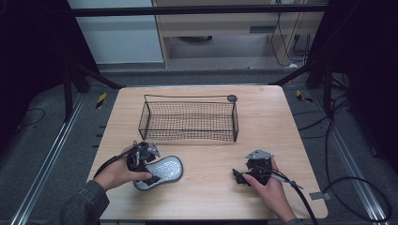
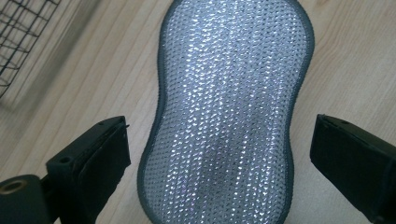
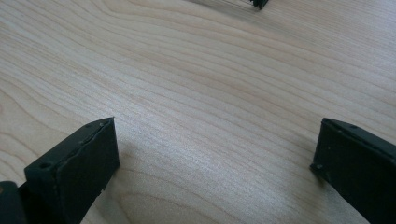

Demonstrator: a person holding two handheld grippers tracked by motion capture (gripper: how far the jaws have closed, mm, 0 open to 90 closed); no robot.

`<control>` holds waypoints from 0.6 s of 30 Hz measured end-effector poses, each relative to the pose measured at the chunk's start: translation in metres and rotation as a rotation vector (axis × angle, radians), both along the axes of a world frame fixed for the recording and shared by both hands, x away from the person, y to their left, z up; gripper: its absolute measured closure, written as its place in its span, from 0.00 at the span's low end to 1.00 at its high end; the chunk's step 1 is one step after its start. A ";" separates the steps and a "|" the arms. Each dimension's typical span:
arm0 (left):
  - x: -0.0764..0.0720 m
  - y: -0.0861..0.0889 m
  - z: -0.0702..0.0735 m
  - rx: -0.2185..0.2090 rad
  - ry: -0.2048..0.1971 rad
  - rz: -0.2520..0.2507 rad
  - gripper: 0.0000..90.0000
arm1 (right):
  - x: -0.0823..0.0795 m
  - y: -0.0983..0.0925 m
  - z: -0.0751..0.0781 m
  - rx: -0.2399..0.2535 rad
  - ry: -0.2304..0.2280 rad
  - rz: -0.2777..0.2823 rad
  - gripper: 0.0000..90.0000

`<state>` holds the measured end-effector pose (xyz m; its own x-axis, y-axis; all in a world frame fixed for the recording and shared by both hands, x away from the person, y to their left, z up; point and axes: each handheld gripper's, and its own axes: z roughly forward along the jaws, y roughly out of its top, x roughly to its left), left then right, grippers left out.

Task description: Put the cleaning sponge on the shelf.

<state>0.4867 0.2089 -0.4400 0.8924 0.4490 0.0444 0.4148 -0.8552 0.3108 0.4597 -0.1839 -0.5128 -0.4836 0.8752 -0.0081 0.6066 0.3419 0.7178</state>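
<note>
A silver, glittery scrub sponge with a grey edge lies flat on the wooden table at the front left. My left gripper hangs low over the sponge's near end. In the left gripper view the sponge lies lengthwise between the jaws of my left gripper, which is open, with bare wood showing on either side of the sponge. My right gripper rests at the front right, open over bare wood, as the right gripper view also shows.
A black wire basket stands behind the middle of the table, with nothing in it. Its mesh corner shows at the upper left of the left gripper view. Cables trail off the table's front right corner.
</note>
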 end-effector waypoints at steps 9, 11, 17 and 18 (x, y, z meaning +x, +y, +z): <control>0.005 -0.007 -0.008 0.006 0.025 -0.024 0.05 | 0.000 0.000 0.000 0.000 0.003 0.003 0.00; 0.006 -0.009 -0.010 0.012 0.025 -0.029 0.05 | 0.000 0.000 0.000 -0.001 0.004 0.005 0.00; 0.006 -0.013 -0.011 0.018 0.037 -0.055 0.05 | 0.000 0.000 0.000 -0.001 0.004 0.004 0.00; 0.006 -0.013 -0.011 0.018 0.037 -0.055 0.05 | 0.000 0.000 0.000 -0.001 0.004 0.004 0.00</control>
<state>0.4926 0.1958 -0.4514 0.9170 0.3985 0.0188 0.3777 -0.8824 0.2804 0.4598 -0.1841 -0.5124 -0.4872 0.8733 -0.0064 0.6084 0.3447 0.7149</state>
